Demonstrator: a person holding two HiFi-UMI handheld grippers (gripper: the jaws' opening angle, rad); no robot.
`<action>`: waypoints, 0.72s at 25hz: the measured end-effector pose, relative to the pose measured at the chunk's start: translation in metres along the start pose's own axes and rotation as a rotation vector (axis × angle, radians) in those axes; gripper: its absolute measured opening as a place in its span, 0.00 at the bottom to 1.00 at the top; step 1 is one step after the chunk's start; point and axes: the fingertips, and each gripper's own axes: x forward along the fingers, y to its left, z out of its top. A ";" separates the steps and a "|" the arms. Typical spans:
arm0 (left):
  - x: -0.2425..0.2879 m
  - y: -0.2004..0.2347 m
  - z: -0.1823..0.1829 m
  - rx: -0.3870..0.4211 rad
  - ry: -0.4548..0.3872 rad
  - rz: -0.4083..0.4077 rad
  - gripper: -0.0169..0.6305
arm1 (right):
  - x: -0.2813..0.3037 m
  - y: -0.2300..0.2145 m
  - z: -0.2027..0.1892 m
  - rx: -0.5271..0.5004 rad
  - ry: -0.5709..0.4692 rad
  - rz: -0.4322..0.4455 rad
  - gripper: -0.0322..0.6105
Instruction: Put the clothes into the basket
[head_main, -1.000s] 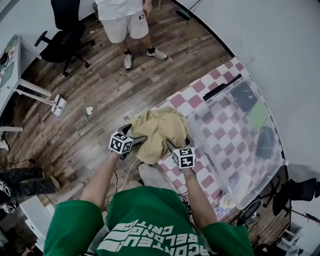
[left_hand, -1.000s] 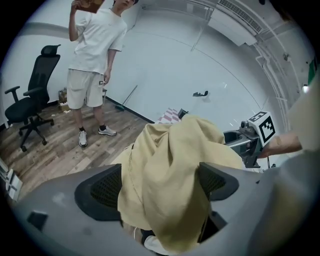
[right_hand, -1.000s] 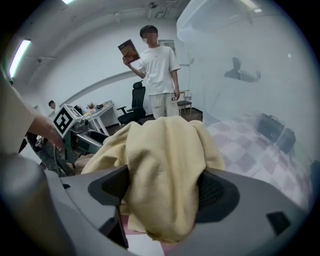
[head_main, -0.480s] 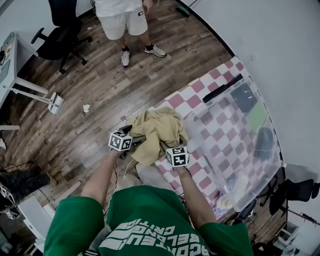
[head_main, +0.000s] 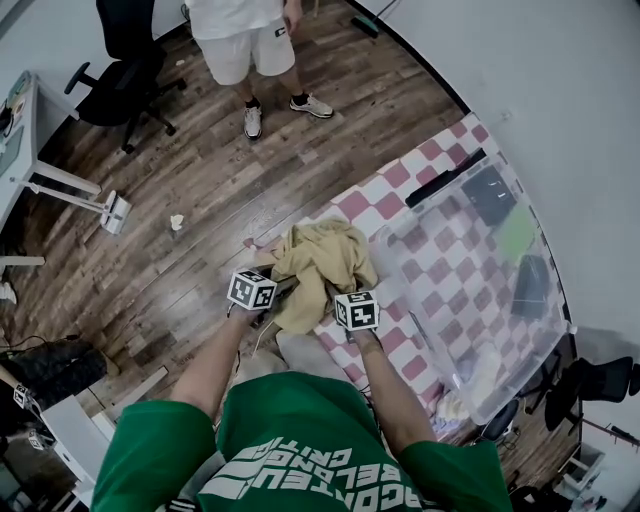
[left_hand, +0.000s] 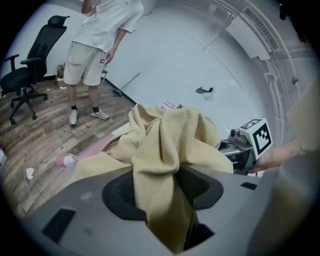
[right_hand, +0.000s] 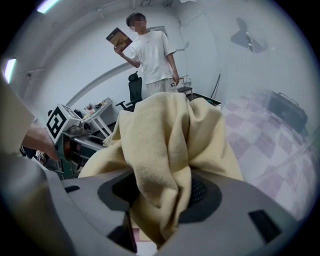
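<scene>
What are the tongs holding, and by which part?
The yellow garment. Left tongs pinch a bunched fold on its left side, right tongs one on its right; both have just been closing.

Left gripper (left_hand: 162, 196): jaws have just been closing, and now grip the cloth.
Cloth (left_hand: 170, 145): yellow, bunched in folds.
Right gripper (left_hand: 234, 150): just beside the cloth, on its right.
Person (left_hand: 97, 45): standing behind, near a chair (left_hand: 30, 75).
</scene>
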 end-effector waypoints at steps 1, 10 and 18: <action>-0.001 -0.002 0.000 0.009 -0.003 0.001 0.32 | -0.001 0.001 0.001 0.006 -0.001 -0.001 0.38; -0.016 -0.028 0.008 0.053 -0.050 -0.041 0.13 | -0.017 0.012 0.013 0.008 -0.070 0.008 0.24; -0.044 -0.069 0.015 0.074 -0.165 -0.102 0.12 | -0.052 0.048 0.033 -0.025 -0.182 0.033 0.18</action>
